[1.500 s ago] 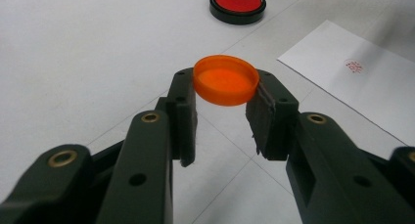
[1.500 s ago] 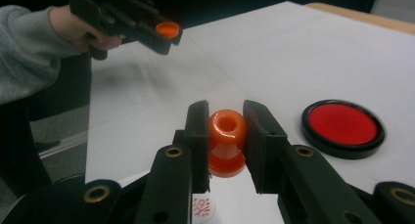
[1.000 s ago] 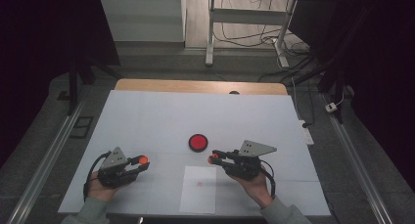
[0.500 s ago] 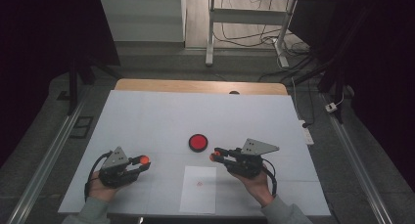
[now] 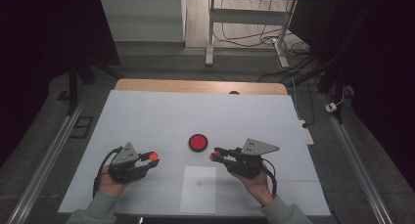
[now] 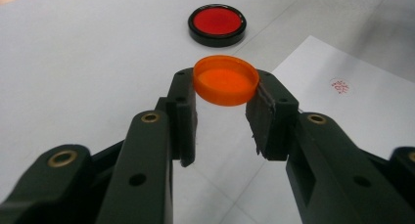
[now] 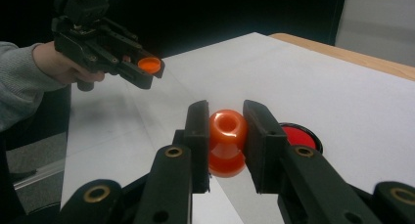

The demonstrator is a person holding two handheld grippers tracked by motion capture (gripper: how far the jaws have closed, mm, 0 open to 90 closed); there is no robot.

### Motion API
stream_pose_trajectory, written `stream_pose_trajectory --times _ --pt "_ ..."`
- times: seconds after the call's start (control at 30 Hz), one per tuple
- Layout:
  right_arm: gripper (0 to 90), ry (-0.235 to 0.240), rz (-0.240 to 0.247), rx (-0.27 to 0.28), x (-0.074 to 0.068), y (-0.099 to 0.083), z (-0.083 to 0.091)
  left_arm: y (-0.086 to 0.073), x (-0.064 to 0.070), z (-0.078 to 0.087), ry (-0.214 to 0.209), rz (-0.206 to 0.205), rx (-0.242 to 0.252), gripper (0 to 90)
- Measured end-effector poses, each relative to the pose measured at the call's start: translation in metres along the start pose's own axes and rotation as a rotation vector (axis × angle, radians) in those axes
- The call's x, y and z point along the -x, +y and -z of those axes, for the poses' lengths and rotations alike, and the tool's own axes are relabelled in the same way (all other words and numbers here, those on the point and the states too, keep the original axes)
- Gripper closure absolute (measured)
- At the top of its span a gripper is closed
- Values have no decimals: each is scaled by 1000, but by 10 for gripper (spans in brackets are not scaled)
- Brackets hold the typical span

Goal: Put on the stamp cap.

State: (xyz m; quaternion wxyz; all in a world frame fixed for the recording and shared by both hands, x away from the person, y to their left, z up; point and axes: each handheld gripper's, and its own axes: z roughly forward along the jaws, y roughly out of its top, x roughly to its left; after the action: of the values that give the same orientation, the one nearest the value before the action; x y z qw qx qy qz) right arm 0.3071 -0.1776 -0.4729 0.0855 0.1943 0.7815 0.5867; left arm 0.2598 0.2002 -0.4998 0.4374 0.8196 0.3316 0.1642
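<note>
My left gripper is shut on a shallow orange cap, gripping its rim and holding it level above the table. In the right gripper view the left gripper and its cap hang in the air at upper left. My right gripper is shut on an orange knob-shaped stamp, with both jaws pressed against its round head. A round red pad in a black rim lies on the table between and just beyond the two grippers. A white paper sheet with a small red mark lies in front of it.
The white table top ends in a wooden strip at the far edge. Metal rails run along both sides of the table. A white desk frame and cables stand on the floor beyond.
My left gripper has drifted slightly right and forward with the cap. The right gripper has barely moved.
</note>
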Motion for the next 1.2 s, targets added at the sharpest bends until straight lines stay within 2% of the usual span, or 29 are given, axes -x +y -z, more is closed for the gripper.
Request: stream_pose_trajectory --times 0.53,0.83,1.03,1.2 --pt "724 0 -2 -1 0 0 -1 11 6 -15 -23 -27 -9 643" --pt "724 -1 1 3 -1 1 0 26 17 -32 -56 -77 -18 643" --pt "724 -7 2 6 -1 1 1 36 22 -46 -79 -89 -28 643" --pt "724 -9 1 7 -1 2 2 46 29 -58 -102 -115 -40 643"
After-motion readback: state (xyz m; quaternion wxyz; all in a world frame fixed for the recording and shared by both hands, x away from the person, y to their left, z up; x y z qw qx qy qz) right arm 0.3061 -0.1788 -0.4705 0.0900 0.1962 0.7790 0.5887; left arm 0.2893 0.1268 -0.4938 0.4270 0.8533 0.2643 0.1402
